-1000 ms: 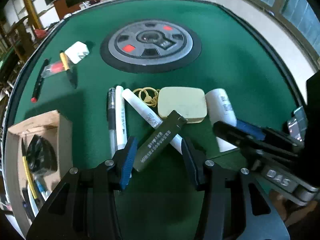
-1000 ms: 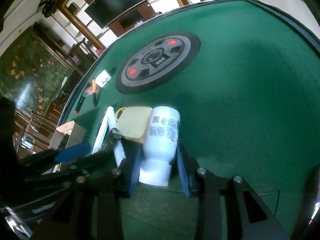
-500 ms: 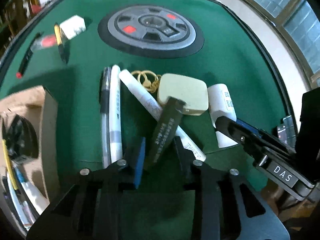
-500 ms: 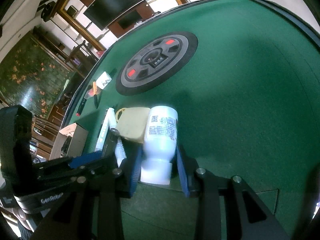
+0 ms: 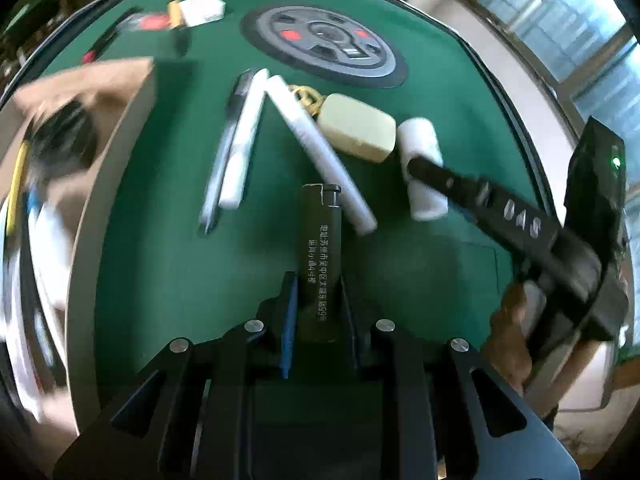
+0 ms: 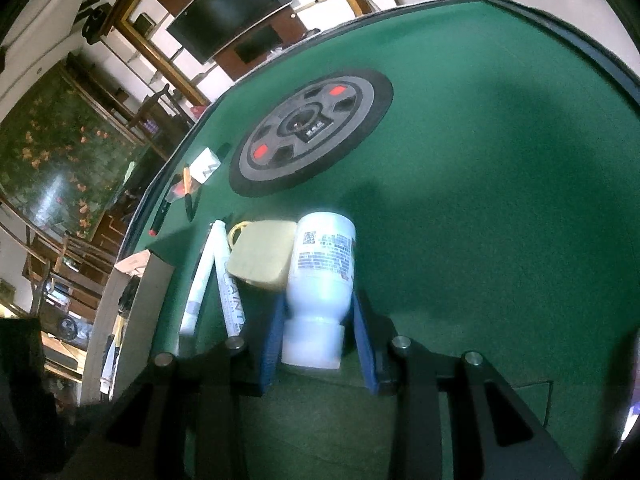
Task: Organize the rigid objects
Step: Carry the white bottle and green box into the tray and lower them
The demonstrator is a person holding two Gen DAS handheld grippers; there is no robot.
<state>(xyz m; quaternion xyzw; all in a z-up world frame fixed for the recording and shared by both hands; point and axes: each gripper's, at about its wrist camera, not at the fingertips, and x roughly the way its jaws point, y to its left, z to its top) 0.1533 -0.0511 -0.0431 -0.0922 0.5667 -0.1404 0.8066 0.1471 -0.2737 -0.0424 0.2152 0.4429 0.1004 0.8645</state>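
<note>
The left gripper [image 5: 318, 312] has its jaws closing on a dark olive stick [image 5: 320, 256] with white print, which lies between the pads and juts straight out ahead of them, its far end near a white marker [image 5: 320, 152]. The right gripper [image 6: 316, 336] has its fingers set around the neck of a white bottle [image 6: 322, 276] lying on the green table [image 6: 480, 220]; whether the pads actually press it I cannot tell. Left of the left fingers stands a cardboard box [image 5: 112, 152] with a few things already inside. Ahead of both grippers a beige case [image 5: 356, 126], two more pens and the marker remain loose, so the sorting looks barely begun, most pieces left to go
</note>
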